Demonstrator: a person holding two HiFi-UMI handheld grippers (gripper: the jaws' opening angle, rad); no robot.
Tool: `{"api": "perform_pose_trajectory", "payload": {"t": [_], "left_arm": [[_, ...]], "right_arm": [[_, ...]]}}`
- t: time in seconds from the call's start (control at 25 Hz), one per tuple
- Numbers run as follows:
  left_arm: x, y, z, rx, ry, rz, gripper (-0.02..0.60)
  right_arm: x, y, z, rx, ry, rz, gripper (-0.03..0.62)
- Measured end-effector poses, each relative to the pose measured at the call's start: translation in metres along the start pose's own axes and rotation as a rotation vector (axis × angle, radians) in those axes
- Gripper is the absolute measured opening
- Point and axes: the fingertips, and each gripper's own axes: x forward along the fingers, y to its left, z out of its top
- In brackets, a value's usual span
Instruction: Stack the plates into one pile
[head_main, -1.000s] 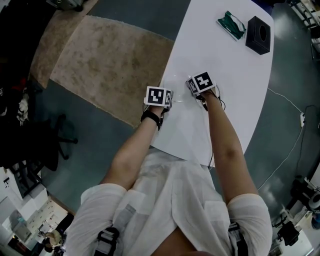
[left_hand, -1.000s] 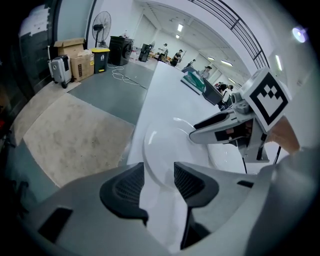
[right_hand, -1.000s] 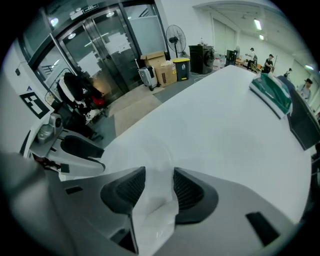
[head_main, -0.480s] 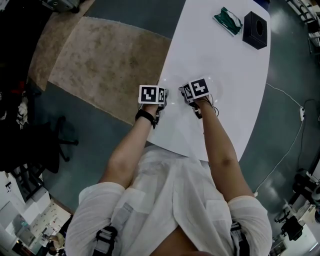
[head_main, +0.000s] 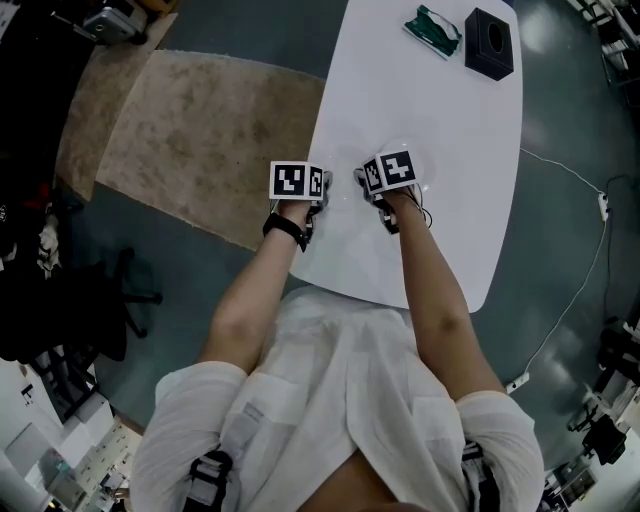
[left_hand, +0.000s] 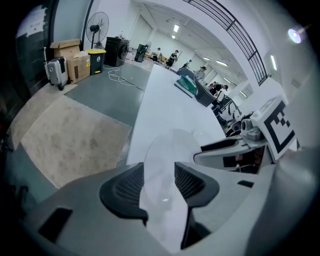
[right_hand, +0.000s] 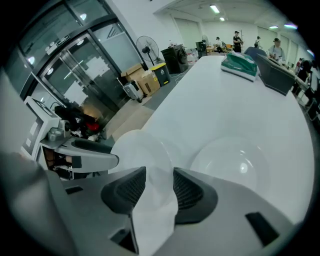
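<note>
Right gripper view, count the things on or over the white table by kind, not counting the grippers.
Plates: 2 plain, one held up in front, one flat on the table at; a faint rim between may be another
Green packet: 1
Black box: 1
Total: 4

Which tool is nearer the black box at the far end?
Right. The right tool is over the middle of the table, toward the black box; the left tool is at its left edge, farther off.
</note>
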Motion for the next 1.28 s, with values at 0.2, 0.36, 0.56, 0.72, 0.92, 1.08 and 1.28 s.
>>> {"api": "perform_pose_trajectory", "payload": {"t": [0.2,0.36,0.56,0.72,0.92,1.08,1.28], "left_arm": [[-0.005,-0.033,0.019,0.049,-0.005,-0.037,0.196],[0.011,-0.073,0.029,0.088,0.015,-0.089,0.196],[0.049,-0.116,0.039,0.141,0.054,-0.120,0.196],[0.071,-0.132,0.045,0.149,0.087,-0.127,0.196],[0.089,-0.138,0.047,0.165,0.117,-0.120,0.196],[0.094,-0.141,0.051,0.166,0.117,-0.129,0.198],[0.097,-0.144,0.056,0.171,0.106,-0.156,0.207]], "right_arm": [[-0.034,-0.017,0.002,0.064,-0.049,-0.045,0.190],[-0.062,-0.052,-0.001,0.114,-0.077,-0.093,0.190],[-0.078,-0.106,-0.012,0.173,-0.091,-0.150,0.190],[-0.080,-0.131,-0.019,0.216,-0.099,-0.149,0.190],[-0.076,-0.147,-0.023,0.246,-0.093,-0.144,0.190],[-0.074,-0.153,-0.022,0.256,-0.096,-0.136,0.190],[-0.072,-0.157,-0.025,0.245,-0.095,-0.126,0.198]]}}
